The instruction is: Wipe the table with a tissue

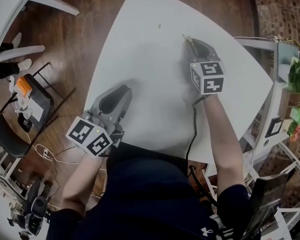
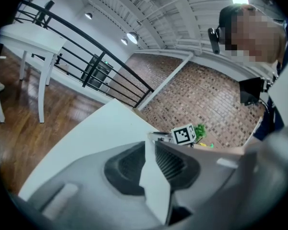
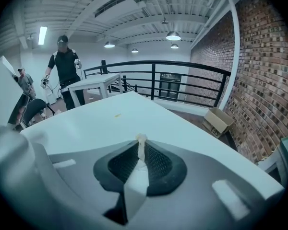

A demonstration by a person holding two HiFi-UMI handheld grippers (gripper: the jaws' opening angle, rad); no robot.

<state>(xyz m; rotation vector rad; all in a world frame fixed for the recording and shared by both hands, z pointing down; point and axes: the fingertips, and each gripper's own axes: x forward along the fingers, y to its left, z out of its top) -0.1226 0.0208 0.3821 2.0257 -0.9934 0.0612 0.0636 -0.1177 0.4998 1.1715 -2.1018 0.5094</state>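
Observation:
The white table (image 1: 140, 44) fills the middle of the head view. My right gripper (image 1: 186, 38) lies low over its far right part, jaws shut on a small whitish tissue scrap (image 3: 141, 141) that pokes out at the tips. My left gripper (image 1: 126, 89) rests near the table's near left edge, shut, with nothing visible between its jaws (image 2: 151, 139). In the left gripper view the right gripper's marker cube (image 2: 183, 134) shows beyond the tips. A tiny yellowish speck (image 1: 159, 26) lies on the table ahead of the right gripper, also visible as the speck (image 3: 117, 114) in the right gripper view.
A black chair with an orange device (image 1: 24, 87) stands on the wooden floor at the left. Shelving with a green plant (image 1: 299, 79) is at the right. A cardboard box (image 3: 218, 120) sits by the brick wall. A second white table (image 3: 93, 83) and a standing person (image 3: 65, 63) are further back.

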